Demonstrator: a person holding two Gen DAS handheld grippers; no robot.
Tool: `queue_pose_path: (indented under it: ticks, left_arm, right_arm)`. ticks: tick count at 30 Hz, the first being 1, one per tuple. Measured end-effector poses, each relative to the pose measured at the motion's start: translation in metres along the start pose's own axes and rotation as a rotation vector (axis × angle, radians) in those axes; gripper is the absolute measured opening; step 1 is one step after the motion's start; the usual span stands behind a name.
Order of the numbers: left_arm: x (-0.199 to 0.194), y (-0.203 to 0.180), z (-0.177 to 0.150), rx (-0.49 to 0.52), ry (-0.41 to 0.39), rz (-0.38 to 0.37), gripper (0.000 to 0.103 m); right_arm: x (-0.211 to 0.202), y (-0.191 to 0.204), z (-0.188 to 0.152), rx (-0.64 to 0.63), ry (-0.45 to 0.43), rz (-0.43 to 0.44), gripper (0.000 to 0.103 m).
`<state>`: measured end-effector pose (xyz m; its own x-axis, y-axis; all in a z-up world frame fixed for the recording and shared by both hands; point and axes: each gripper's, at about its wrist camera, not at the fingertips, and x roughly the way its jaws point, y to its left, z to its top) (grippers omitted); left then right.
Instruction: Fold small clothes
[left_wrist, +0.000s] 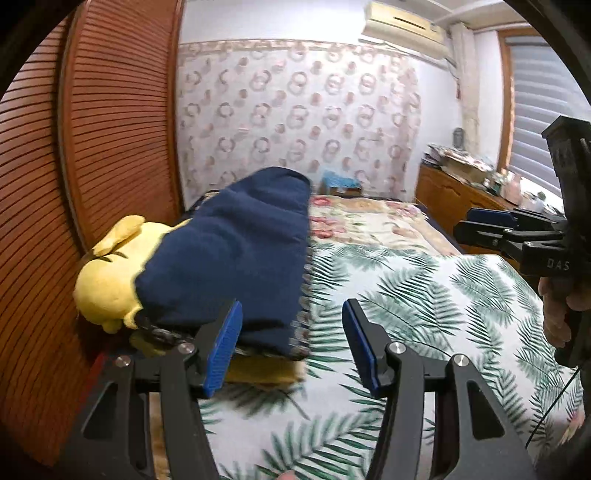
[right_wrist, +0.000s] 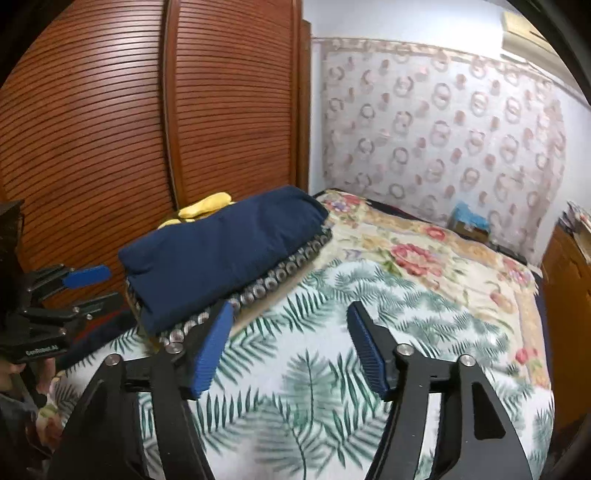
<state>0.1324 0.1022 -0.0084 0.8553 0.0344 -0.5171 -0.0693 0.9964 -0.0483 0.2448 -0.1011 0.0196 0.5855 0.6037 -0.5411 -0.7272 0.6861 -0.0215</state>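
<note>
A folded navy garment (left_wrist: 236, 243) lies on top of a small stack at the left side of the bed. Under it are a piece with a grey ring pattern (right_wrist: 273, 284) and a mustard-coloured layer (left_wrist: 266, 373). My left gripper (left_wrist: 291, 314) is open at the near right corner of the stack, and its pads press on nothing. Its left finger (left_wrist: 225, 343) overlaps the navy cloth in the picture. My right gripper (right_wrist: 291, 310) is open over the leaf-print sheet (right_wrist: 314, 369), just right of the stack, with nothing between its pads. The other hand's view shows each gripper from the side: right gripper (left_wrist: 480, 225), left gripper (right_wrist: 96, 288).
A yellow plush toy (left_wrist: 107, 280) sits against the louvred wooden wardrobe doors (left_wrist: 110, 129) behind the stack. A floral quilt (right_wrist: 424, 251) covers the far half of the bed. A blue box (right_wrist: 469, 221) stands by the wallpapered wall. A cluttered wooden dresser (left_wrist: 454, 199) is at the right.
</note>
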Motion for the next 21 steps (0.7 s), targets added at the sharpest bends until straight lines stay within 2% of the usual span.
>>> queue_pose_path:
  ticks: [10, 13, 21]
  left_arm:
    - [-0.004, -0.051, -0.008, 0.052, 0.033, -0.062, 0.055]
    - [-0.008, -0.064, -0.007, 0.065, 0.033, -0.070, 0.055]
    - [-0.029, -0.092, 0.006, 0.081, -0.008, -0.103, 0.055]
  right_arm:
    - [-0.055, -0.018, -0.052, 0.112, -0.016, -0.104, 0.079]
    - [-0.072, -0.022, -0.063, 0.137, -0.031, -0.162, 0.085]
    - [-0.132, -0.028, -0.080, 0.210, -0.115, -0.261, 0.086]
